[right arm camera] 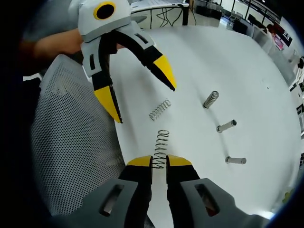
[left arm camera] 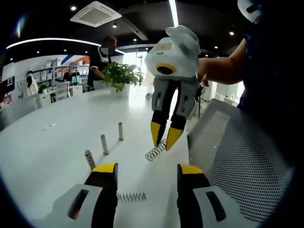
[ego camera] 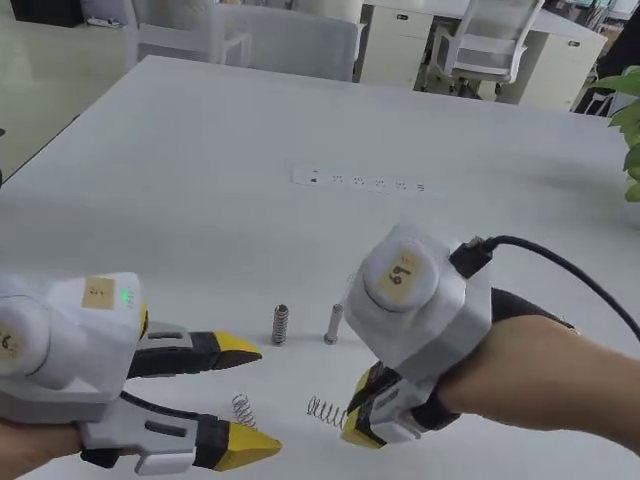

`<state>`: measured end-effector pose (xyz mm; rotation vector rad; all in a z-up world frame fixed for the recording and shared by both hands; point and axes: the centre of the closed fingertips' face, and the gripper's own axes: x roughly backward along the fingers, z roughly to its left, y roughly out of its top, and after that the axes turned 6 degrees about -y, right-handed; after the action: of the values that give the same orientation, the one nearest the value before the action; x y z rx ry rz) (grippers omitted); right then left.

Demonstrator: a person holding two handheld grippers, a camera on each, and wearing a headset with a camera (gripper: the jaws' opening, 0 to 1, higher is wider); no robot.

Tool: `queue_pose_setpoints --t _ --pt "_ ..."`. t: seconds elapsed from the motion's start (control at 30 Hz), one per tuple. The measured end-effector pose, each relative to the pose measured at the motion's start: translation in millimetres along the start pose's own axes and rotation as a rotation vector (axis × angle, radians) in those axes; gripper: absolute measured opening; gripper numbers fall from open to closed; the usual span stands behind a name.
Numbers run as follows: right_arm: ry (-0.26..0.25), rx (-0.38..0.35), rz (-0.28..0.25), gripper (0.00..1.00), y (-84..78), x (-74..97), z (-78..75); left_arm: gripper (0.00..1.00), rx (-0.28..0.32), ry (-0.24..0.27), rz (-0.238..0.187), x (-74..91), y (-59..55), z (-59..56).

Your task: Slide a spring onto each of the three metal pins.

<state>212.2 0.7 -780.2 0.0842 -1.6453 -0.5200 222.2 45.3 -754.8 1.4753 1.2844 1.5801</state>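
Right gripper view: right gripper (right arm camera: 159,164), jaws pinched on the end of a spring (right arm camera: 161,142). Left gripper (right arm camera: 145,102) wide, empty. Nearest bare pin (right arm camera: 226,126) stands toward the tabletop's near edge — best to line the coil's bore up with the pin before lowering.

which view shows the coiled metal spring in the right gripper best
Right gripper view: the coiled metal spring runs full length, pinched in the right gripper. Left gripper view shows it smaller; head view, partly hidden.

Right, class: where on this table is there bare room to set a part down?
Free: between the pins and the power strip, and beyond it. Crowded: near edge, with left gripper, right gripper, held spring and loose spring.
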Motion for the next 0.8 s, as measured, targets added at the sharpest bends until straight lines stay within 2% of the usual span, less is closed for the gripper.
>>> queue_pose_setpoints --t 0.17,0.4,0.5,0.8 --pt "0.009 0.056 -0.004 0.08 10.7 4.4 3.8 0.39 -0.021 -0.015 0.0 -2.1 1.3 -3.3" --pt "0.057 0.161 -0.014 0.08 23.3 9.9 15.5 0.3 -0.055 -0.048 0.003 -4.7 1.8 -10.0" --pt "0.069 0.214 -0.011 0.08 24.2 10.6 17.6 0.26 -0.064 -0.062 0.002 -6.0 2.7 -12.5" --pt "0.104 0.281 0.029 0.08 19.6 12.2 21.5 0.16 -0.097 -0.121 0.004 -12.6 7.0 -24.6"
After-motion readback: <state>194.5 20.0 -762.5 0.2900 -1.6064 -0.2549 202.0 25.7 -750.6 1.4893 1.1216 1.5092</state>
